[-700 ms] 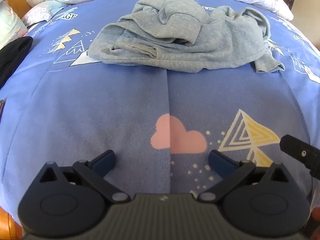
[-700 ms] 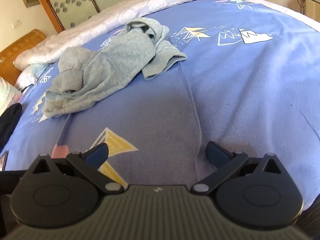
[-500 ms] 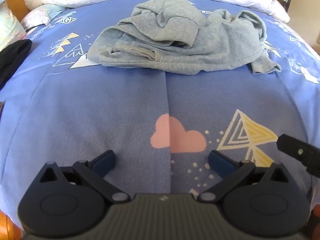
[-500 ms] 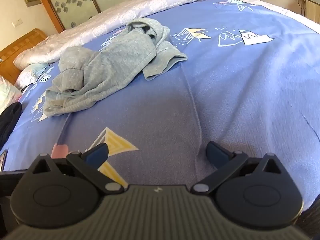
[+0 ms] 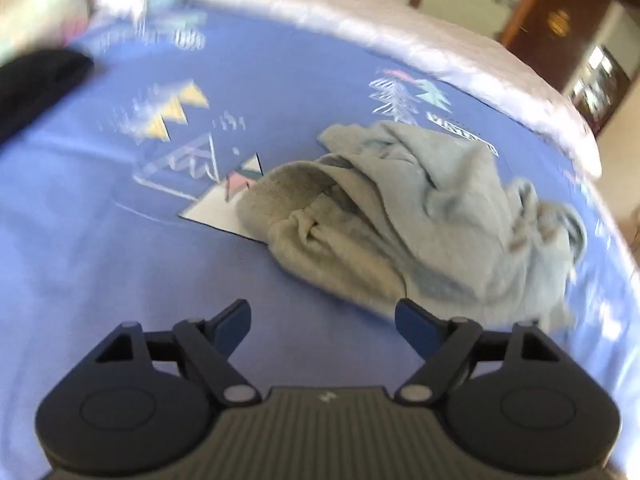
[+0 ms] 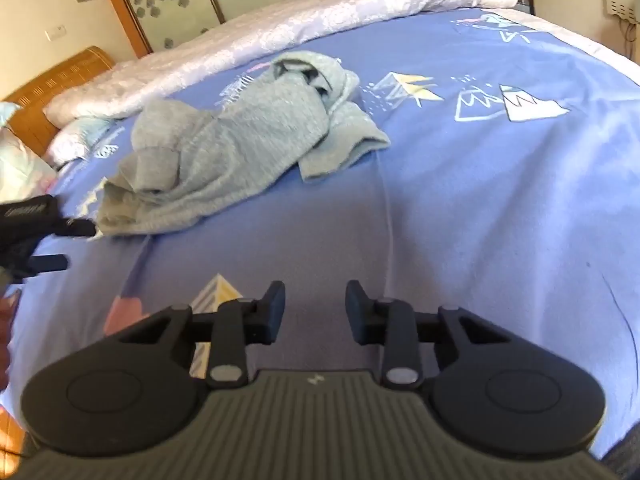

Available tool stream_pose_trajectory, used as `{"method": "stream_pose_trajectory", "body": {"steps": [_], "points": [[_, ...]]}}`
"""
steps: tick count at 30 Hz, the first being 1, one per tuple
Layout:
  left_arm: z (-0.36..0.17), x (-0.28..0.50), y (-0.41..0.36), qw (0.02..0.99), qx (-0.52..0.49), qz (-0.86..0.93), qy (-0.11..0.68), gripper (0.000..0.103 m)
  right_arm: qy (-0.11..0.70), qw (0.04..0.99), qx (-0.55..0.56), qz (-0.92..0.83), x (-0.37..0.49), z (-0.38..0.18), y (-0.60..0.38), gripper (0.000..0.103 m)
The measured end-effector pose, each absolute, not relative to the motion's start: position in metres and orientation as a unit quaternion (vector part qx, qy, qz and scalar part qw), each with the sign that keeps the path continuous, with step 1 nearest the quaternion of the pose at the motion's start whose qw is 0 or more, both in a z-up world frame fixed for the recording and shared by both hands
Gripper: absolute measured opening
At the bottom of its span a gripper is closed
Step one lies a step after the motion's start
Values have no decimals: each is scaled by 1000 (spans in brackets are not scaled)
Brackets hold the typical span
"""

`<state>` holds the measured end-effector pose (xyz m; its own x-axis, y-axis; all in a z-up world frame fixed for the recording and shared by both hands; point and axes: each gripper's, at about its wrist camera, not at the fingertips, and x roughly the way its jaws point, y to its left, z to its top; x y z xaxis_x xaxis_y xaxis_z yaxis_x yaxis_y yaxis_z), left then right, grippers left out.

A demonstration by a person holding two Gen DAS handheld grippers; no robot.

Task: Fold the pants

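The grey pants (image 5: 404, 216) lie crumpled in a heap on the blue patterned bedsheet (image 5: 120, 248). My left gripper (image 5: 322, 326) is open and empty, close to the near left end of the heap, with its right finger (image 5: 416, 328) at the cloth's edge. In the right wrist view the pants (image 6: 240, 148) lie further off at upper left. My right gripper (image 6: 315, 312) is partly open, empty, above bare sheet. The left gripper (image 6: 60, 244) shows at the left edge of that view, by the heap's left end.
A black garment (image 5: 36, 84) lies at the far left of the bed. A pale quilt (image 6: 304, 28) runs along the far side, with pillows and a wooden headboard (image 6: 52, 84) at the left. The sheet's right edge drops off near a wall.
My left gripper has moved fast forward and left, up to the near end of the pants; its view is blurred. My right gripper's jaws have narrowed from wide open.
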<state>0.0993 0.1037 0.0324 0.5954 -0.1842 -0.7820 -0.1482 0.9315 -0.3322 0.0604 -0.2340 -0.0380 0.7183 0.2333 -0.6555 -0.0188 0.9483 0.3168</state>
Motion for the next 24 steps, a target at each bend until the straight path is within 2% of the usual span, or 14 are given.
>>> {"method": "stream_pose_trajectory", "body": {"steps": [1,2,3,4,5,6,10,12,14,16,17,18,20,24], "points": [[27,110,107,865,-205,-17,458,81,363,917,149,72,65,-36,-237,36],[22,118,110,858,-219,-19,465,75,357,919,153,73,69,-34,-241,36],[16,124,111,852,-226,-13,472,55,350,920,162,71,76,-32,-247,36],[10,132,111,847,-232,-5,479,41,344,920,172,72,82,-30,-252,36],[5,135,112,845,-239,-2,479,15,339,919,185,74,91,-27,-258,38],[2,136,113,843,-248,0,477,10,334,919,192,76,96,-25,-262,38],[17,120,126,852,-269,-6,450,9,319,928,182,68,137,-26,-268,40],[38,98,135,869,-259,-12,422,9,320,931,166,61,158,-32,-269,47],[60,68,152,885,-253,-10,392,9,332,929,159,49,182,-41,-269,49],[74,45,171,887,-256,1,383,9,353,919,167,58,200,-50,-275,43],[79,35,179,888,-261,5,380,9,364,914,168,61,206,-54,-273,26],[84,25,186,888,-262,12,377,9,362,916,163,57,206,-53,-271,19],[91,7,196,890,-263,21,371,9,354,918,167,66,198,-41,-273,13],[86,-11,201,882,-268,22,387,9,280,945,166,33,159,4,-307,12]]}}
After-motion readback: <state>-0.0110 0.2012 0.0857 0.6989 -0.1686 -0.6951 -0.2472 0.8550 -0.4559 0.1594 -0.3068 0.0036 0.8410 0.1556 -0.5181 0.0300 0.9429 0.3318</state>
